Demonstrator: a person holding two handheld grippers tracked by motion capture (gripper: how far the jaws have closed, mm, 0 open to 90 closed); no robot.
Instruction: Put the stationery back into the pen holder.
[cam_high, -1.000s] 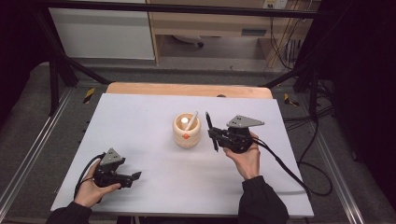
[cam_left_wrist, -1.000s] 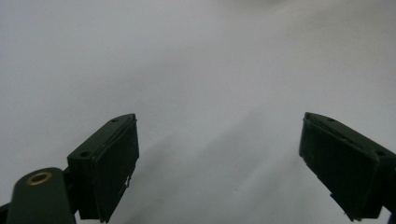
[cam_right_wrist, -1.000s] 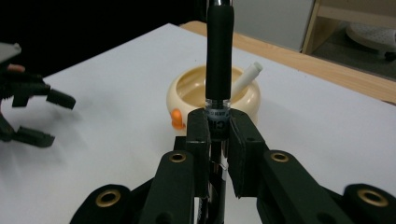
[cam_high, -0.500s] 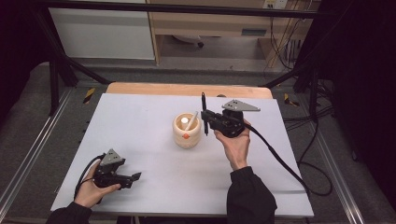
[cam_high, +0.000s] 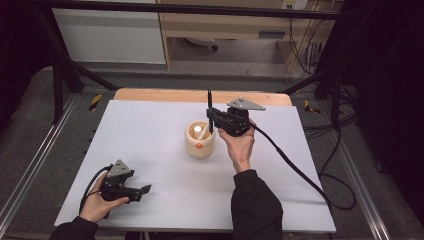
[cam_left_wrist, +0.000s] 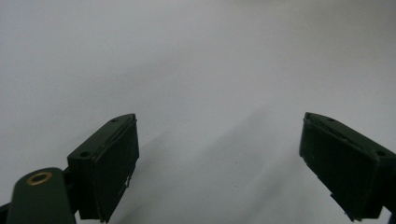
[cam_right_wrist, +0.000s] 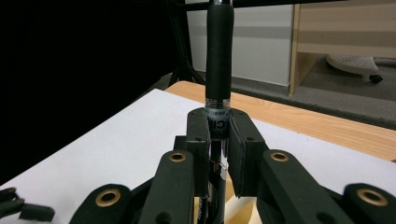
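Note:
A pale wooden cup (cam_high: 200, 145) stands near the middle of the white table (cam_high: 150, 130), with a white piece (cam_high: 199, 130) inside it. My right gripper (cam_high: 212, 118) hovers at the cup's right rim, shut on a black pen (cam_high: 209, 106) that stands upright. In the right gripper view the pen (cam_right_wrist: 218, 56) rises straight up between the pads of the right gripper (cam_right_wrist: 218, 135). My left gripper (cam_high: 144, 189) rests on the table at the front left, open. Nothing lies between the wide jaws of the left gripper (cam_left_wrist: 219, 158).
A wooden strip (cam_high: 200, 95) runs along the table's far edge. Black frame bars (cam_high: 60, 65) and metal rails (cam_high: 30, 165) flank the table. The right gripper's cable (cam_high: 295, 167) trails across the table's right side to the floor.
My right hand has carried the pen left and away from the person, from beside the cup to just over its right rim. The left hand has stayed put.

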